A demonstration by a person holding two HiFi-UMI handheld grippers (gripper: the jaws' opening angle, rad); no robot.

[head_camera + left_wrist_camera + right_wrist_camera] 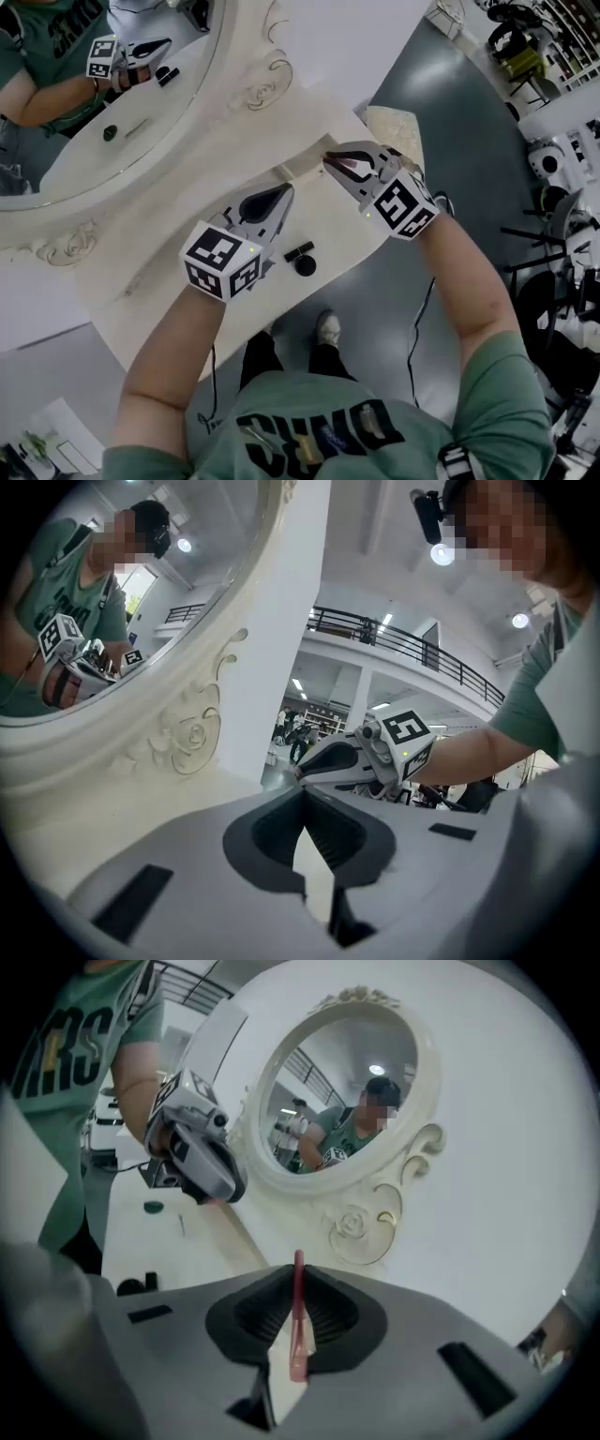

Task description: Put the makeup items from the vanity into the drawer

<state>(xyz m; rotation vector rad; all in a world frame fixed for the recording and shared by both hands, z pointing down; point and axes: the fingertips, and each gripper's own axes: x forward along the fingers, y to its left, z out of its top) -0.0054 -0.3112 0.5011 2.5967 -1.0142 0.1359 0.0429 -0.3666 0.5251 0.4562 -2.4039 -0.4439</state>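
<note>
Noting my right claw (330, 161) clamped on a thin pink stick (297, 1321) lying along its jaws; my left claw (286, 191) is together, empty, with small black makeup pieces (306, 266) on the vanity top (349, 234) at 6 o'clock from its tips, nearer left.

L tool (284, 192), jaws seemingly together & empty; R tool (330, 161) beside it, tight on thin pink stick (298, 1321).

Head view looks steeply down; both gripper views face the mirror (375, 1049).
</note>
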